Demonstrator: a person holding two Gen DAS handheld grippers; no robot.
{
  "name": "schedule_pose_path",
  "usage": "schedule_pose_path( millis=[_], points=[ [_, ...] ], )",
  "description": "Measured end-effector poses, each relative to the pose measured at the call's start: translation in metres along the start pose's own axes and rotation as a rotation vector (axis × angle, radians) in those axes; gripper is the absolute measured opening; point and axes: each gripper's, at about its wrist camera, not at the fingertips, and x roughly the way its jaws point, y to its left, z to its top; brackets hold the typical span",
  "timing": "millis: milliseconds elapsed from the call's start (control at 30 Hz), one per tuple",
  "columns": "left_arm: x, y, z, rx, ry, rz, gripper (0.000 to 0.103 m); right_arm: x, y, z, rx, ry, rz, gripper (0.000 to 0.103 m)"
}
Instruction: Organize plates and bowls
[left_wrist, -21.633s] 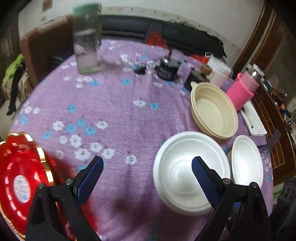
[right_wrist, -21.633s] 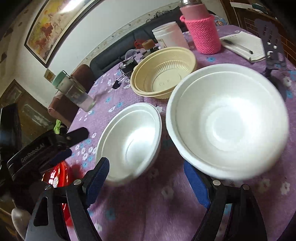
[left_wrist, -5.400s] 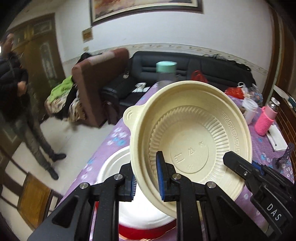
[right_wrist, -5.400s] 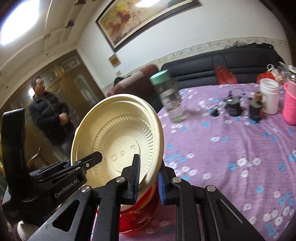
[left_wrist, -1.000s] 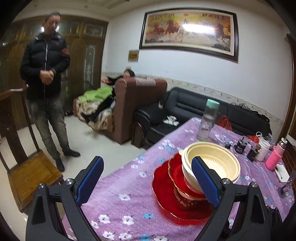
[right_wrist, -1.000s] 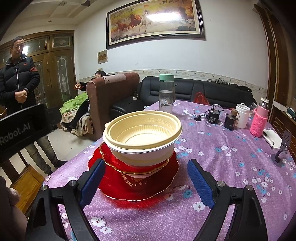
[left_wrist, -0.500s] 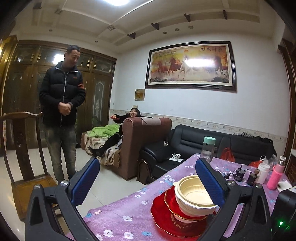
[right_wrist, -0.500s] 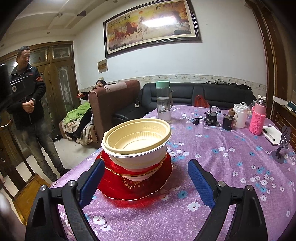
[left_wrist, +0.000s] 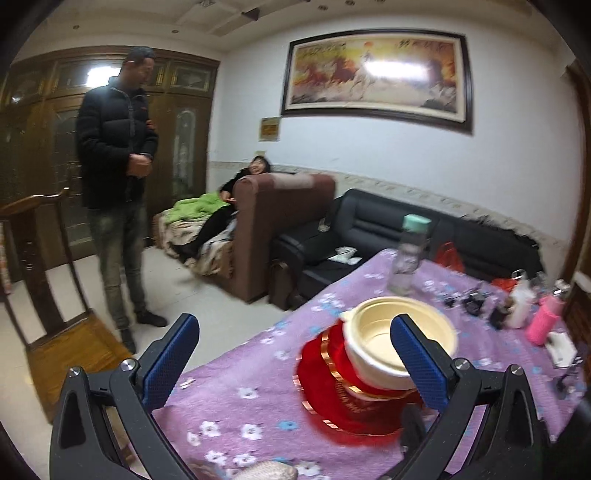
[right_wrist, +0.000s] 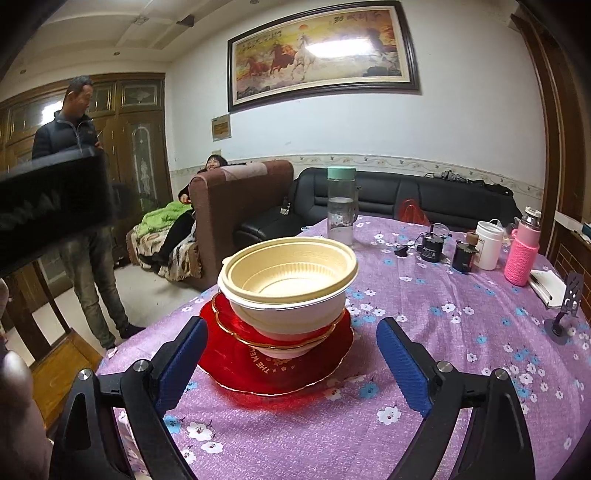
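Note:
A cream bowl (right_wrist: 291, 266) sits on top of white bowls (right_wrist: 291, 317), which rest on a stack of red plates (right_wrist: 273, 365) with gold rims on the purple flowered tablecloth (right_wrist: 461, 332). My right gripper (right_wrist: 290, 363) is open and empty, held just short of the stack. My left gripper (left_wrist: 291, 358) is open and empty, raised back from the table; the same stack (left_wrist: 399, 339) shows behind its right finger. The left gripper's body (right_wrist: 51, 206) shows at the left of the right wrist view.
A water bottle (right_wrist: 341, 205), small dark items (right_wrist: 430, 247), a white cup (right_wrist: 488, 244) and a pink bottle (right_wrist: 523, 254) stand at the table's far side. A phone stand (right_wrist: 565, 306) is at the right. A man (left_wrist: 118, 184) stands left, by a wooden chair (left_wrist: 48, 295).
My left gripper has tilted down and turned a little, so the stack sits larger behind its right finger. My right gripper has barely moved. Both stay open.

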Motion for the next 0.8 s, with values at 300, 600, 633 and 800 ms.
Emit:
schedule_pose_path(
  millis=[300,600,633,800],
  points=[
    [0.029,0.014,-0.011,-0.003,0.093,0.018,0.103,0.021,0.018,0.0,-0.055,0.065,0.007,0.095],
    [0.042,0.032,-0.012,-0.042,0.117,0.033,0.103,0.034,0.038,-0.002,-0.09,0.107,0.021,0.095],
    [0.044,0.033,-0.011,-0.043,0.118,0.036,0.103,0.035,0.041,-0.002,-0.096,0.11,0.023,0.095],
    [0.052,0.041,-0.011,-0.06,0.133,0.04,0.103,0.041,0.051,-0.001,-0.113,0.126,0.037,0.095]
  ],
)
